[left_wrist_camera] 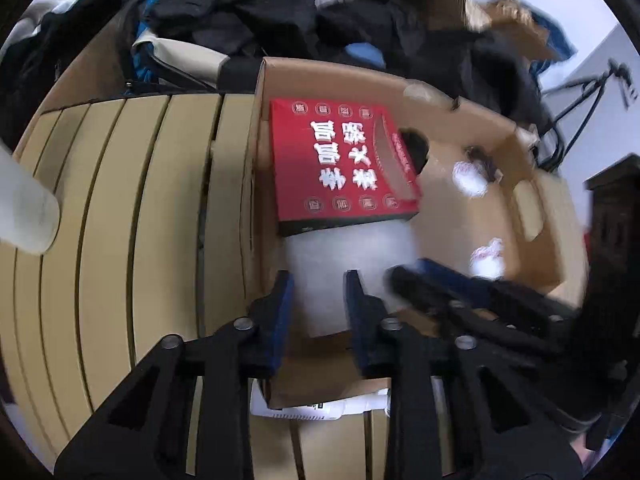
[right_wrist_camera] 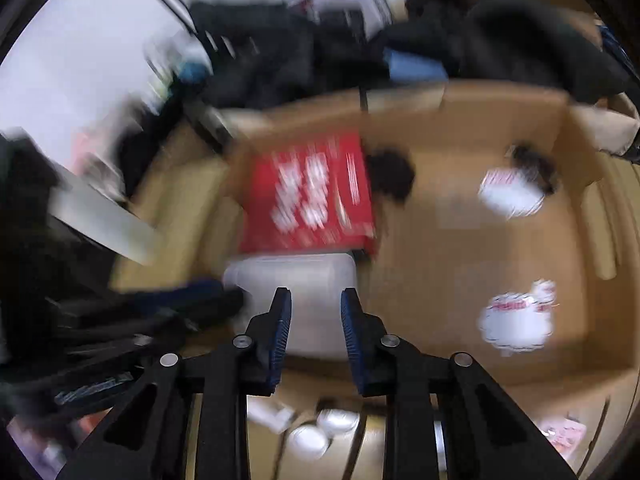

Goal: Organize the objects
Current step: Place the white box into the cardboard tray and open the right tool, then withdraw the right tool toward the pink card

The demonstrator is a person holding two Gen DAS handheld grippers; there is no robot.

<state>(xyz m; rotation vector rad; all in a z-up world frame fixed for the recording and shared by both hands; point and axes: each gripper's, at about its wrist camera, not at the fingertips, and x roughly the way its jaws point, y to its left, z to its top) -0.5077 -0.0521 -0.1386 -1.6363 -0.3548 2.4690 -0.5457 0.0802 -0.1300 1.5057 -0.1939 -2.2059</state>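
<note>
Now both tongs hang over the open cardboard box [left_wrist_camera: 532, 216]. The left tongs [left_wrist_camera: 318, 280] are closed down small with nothing between them. The right tongs [right_wrist_camera: 316, 298] also hold nothing, with a gap showing. The red box [left_wrist_camera: 340, 164] lies inside at 12 o'clock, touching the clear plastic tub [left_wrist_camera: 352, 264] below. Both tongs crowd together, so they could bump and knock the tub crooked.
</note>
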